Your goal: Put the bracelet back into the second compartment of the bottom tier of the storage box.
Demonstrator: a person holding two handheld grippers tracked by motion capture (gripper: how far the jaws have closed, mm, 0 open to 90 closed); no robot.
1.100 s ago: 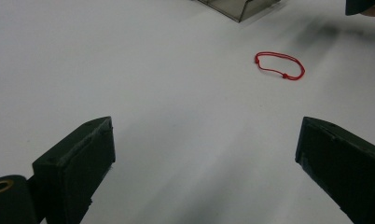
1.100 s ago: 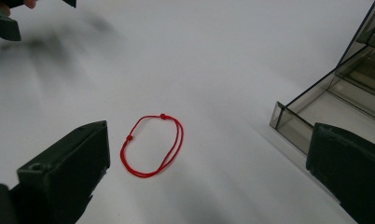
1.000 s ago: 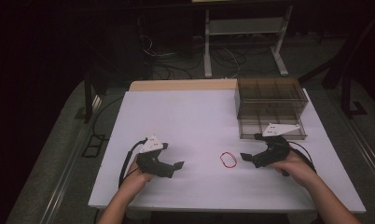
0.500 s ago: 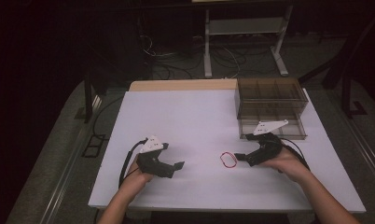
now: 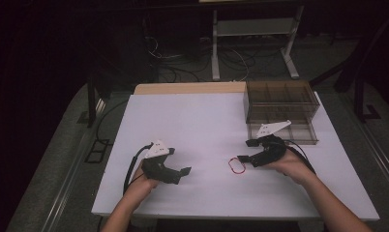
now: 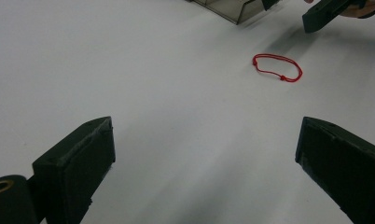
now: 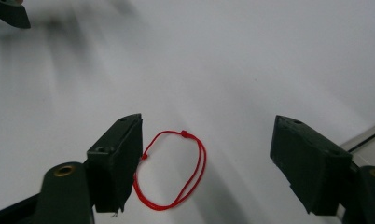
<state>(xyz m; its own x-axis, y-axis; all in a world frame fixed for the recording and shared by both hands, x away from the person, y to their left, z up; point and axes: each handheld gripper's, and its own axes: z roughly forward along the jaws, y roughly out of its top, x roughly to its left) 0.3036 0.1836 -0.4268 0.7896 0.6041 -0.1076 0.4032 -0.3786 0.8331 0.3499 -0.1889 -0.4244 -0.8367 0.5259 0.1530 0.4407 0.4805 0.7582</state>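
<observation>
The right gripper (image 5: 241,158) hung low over the white table (image 5: 192,125), its jaws apart with the red string loop (image 5: 236,166) lying flat between them. In the right gripper view the loop (image 7: 171,170) sat just beside the left-hand jaw, perhaps touching its inner face, and well apart from the other jaw. The jaws had just been closing, yet the pads did not press on the string, so nothing was held. The left gripper (image 5: 182,171) rested near the table's front edge with its jaws spread wide and nothing between them; from its own view the loop (image 6: 277,67) lay well ahead on bare table, with a jaw of the right gripper (image 6: 322,15) near it.

The step in hand looked to me like picking up the loop. To do it well, I would have shifted the gripper sideways so the string sat midway between the pads, lowered the tips until they nearly brushed the surface, then closed slowly across both strands near the knot. So thin a cord could slip under a pad or be pushed along the table instead of caught. The smoky clear divided box (image 5: 281,108) stood just behind the right hand, its compartments looking empty.

I could read no brand, label or writing anywhere, neither on the grippers' grey plates nor on the box
</observation>
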